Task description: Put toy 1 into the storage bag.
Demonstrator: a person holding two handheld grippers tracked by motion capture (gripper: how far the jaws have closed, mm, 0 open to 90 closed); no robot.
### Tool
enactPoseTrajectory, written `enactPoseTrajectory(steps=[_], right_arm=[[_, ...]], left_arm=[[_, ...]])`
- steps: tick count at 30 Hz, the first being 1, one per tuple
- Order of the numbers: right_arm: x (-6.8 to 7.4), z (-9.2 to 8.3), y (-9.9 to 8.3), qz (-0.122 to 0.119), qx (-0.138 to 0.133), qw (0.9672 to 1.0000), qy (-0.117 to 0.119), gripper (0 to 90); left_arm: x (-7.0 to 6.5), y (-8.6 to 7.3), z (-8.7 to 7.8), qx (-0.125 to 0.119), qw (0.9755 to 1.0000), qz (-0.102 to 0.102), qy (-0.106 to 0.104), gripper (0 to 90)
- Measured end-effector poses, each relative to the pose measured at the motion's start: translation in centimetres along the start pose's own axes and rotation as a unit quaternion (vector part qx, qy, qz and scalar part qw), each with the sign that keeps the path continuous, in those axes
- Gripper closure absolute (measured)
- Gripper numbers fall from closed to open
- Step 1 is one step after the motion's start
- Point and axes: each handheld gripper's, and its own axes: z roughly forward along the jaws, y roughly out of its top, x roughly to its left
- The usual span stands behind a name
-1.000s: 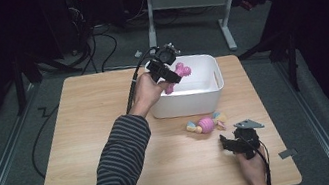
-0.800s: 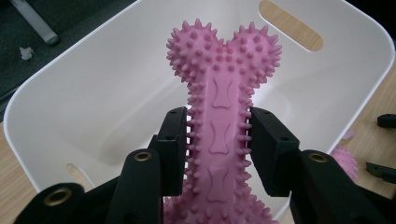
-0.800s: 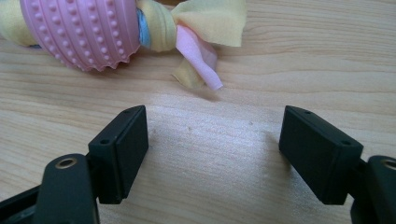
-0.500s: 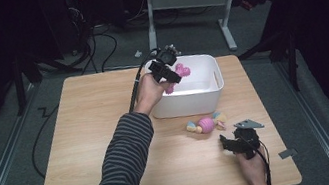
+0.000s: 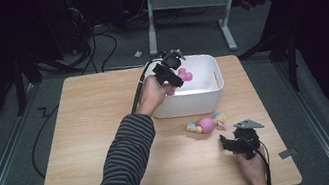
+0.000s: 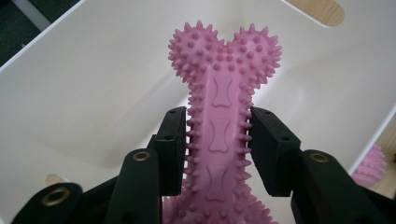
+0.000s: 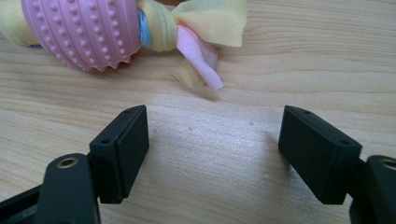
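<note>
Over the white plastic tub [image 5: 206, 96] at the far side of the wooden bench [image 5: 91, 150], the left hand-held gripper [image 5: 172, 70] is clamped on one pink rubber bone [image 6: 222, 116], studded with small spikes, hanging inside the tub's smooth walls. One nubbed pink ball toy [image 5: 207, 124] with knotted cloth tails lies on the bench just beyond the right hand-held gripper [image 7: 215, 149], whose jaws stand apart.
</note>
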Motion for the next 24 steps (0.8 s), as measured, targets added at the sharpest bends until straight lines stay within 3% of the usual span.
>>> enactPoseTrajectory(steps=[10,12,21,24], right_arm=[[0.0,0.0,0.0,0.001,0.0,1.0,0.0,24.5],[0.0,0.0,0.0,0.001,0.0,1.0,0.0,24.5],[0.0,0.0,0.0,-0.001,-0.002,1.0,0.001,24.8],[0.0,0.0,0.0,-0.001,-0.002,1.0,0.001,24.8]], left_arm=[[-0.1,0.0,0.6,0.017,0.9999,-0.003,0.001,56.6],[-0.1,0.0,0.7,0.017,0.9996,-0.018,-0.01,49.1],[-0.1,-0.6,-0.5,-0.002,0.9997,-0.023,0.0,39.0],[0.2,-1.3,-1.8,-0.022,0.9993,-0.03,0.005,38.4]])
